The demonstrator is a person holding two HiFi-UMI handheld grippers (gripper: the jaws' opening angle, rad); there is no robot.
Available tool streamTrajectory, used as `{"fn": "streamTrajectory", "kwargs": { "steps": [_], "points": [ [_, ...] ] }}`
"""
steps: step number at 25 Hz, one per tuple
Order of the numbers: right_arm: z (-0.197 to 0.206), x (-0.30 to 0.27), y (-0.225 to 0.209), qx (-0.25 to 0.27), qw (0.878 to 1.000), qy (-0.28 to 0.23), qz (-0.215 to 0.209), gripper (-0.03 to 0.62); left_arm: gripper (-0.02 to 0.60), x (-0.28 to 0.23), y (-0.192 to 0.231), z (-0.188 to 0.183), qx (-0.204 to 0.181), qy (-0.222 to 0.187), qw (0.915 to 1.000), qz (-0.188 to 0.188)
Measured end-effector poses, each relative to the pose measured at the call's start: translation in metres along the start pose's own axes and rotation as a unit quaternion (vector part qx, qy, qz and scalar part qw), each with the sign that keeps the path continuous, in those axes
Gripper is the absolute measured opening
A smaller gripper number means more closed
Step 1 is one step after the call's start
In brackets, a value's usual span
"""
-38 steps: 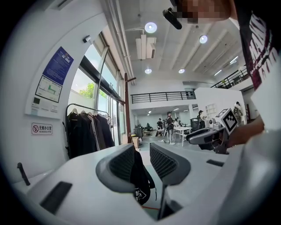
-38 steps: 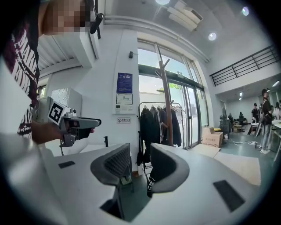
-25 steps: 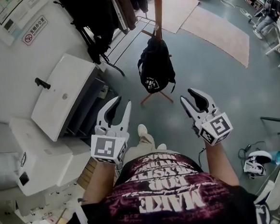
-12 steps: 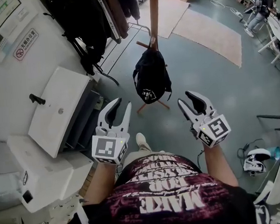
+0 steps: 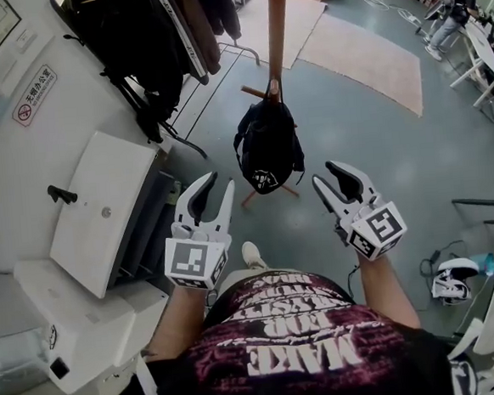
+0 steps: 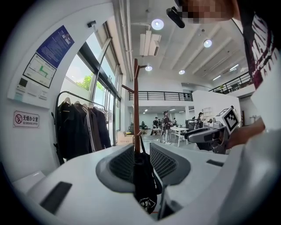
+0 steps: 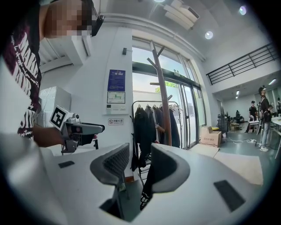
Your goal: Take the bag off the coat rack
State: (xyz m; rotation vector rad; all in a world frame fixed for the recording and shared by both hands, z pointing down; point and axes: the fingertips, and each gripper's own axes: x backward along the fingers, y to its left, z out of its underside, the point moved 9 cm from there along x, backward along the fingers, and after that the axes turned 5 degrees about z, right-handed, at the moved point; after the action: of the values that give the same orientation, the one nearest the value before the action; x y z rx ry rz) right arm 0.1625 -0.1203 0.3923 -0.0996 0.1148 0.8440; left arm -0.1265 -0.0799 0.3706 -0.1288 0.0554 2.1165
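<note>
Two grippers show in the head view, held out in front of the person's chest. The left gripper (image 5: 216,188) and the right gripper (image 5: 326,174) both have their jaws spread and grip nothing. Between them and farther ahead, the black bag (image 5: 267,146) hangs by its straps from a low peg of the wooden coat rack (image 5: 277,28), above the rack's feet on the grey floor. Neither gripper touches it. Left of the rack, dark coats (image 5: 154,38) hang on a clothes rail beside a white cabinet (image 5: 103,204) that stands against the wall. Two pale mats (image 5: 363,51) lie on the floor beyond.

Looking along the left gripper (image 6: 141,159), its jaws stand apart with empty air between them. The bag (image 6: 144,186) shows through the gap, well beyond the tips, hanging against the rack's pole (image 6: 136,105). The coats (image 6: 81,129) hang to the left and a red prohibition sign (image 6: 26,118) is on the wall. The right gripper (image 6: 205,134) shows at the right.

Looking along the right gripper (image 7: 139,154), its jaws are likewise apart and hold nothing. The bag's (image 7: 148,186) dark lower part shows in the gap, below the pole (image 7: 163,101) and in front of the coats (image 7: 142,125). The left gripper (image 7: 83,129) shows at the left and a cardboard box (image 7: 211,136) sits on the floor at the right.
</note>
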Motion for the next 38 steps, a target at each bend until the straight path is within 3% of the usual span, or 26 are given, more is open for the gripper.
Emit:
{"fn": "streamTrajectory", "kwargs": {
  "steps": [19, 30, 38],
  "points": [
    [-0.016, -0.067, 0.009, 0.012, 0.999, 0.002, 0.039, 0.161, 0.101, -0.039, 0.073, 0.002, -0.002, -0.012, 0.9982, 0.058],
    [-0.012, -0.070, 0.008, 0.006, 0.998, 0.018, 0.059, 0.161, 0.101, -0.057, 0.075, 0.007, 0.005, -0.015, 0.9953, 0.096],
    [-0.005, -0.085, -0.005, -0.006, 0.998, 0.026, 0.048, 0.161, 0.101, -0.072, 0.080, 0.008, 0.006, -0.008, 0.9959, 0.090]
  ]
}}
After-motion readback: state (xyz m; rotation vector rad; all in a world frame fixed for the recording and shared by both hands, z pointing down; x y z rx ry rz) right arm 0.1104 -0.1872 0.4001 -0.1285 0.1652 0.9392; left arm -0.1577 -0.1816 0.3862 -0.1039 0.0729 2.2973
